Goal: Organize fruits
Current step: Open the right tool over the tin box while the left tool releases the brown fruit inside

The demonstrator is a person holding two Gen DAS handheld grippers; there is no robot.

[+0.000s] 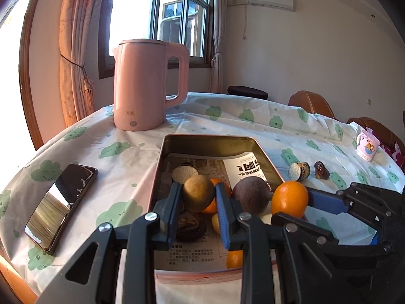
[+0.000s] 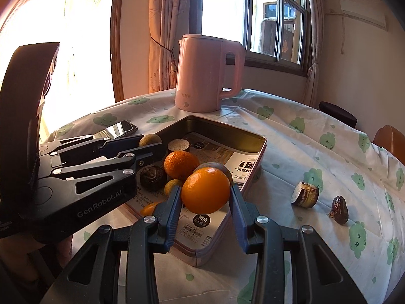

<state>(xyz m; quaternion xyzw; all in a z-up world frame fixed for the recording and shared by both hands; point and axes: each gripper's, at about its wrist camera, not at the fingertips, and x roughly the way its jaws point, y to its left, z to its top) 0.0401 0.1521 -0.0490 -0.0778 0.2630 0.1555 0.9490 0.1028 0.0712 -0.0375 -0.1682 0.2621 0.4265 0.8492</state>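
- Over the tin box [image 1: 268, 163], both hand-held grippers carry fruit, so the step in hand looks like putting fruit into the box.
- Left hand-held gripper [image 1: 198, 204] is closed on a small brown-yellow fruit [image 1: 198, 193], held above the near end of the box.
- Right hand-held gripper [image 2: 205, 200] is closed on an orange [image 2: 205, 190], held over the near right side of the box, close to its rim.
- Inside the box lie another orange [image 2: 181, 164], a dark round fruit [image 2: 152, 174], a purple-brown fruit [image 1: 251, 194] and a cut fruit piece [image 2: 178, 145], on printed paper.
- Two pieces are not in the box yet: a cut piece [image 2: 305, 193] and a dark date-like fruit [image 2: 339, 210] sit on the tabletop [image 2: 316, 121] to the right, near each other but apart.
- A pink kettle [image 1: 141, 86] stands at the far side and a phone [image 1: 60, 205] lies at the left.
- Next move, I think: lower each fruit to a free spot in the box and open the fingers gently, so nothing rolls or bumps the other fruit.
- After that, the two pieces on the right need picking up.
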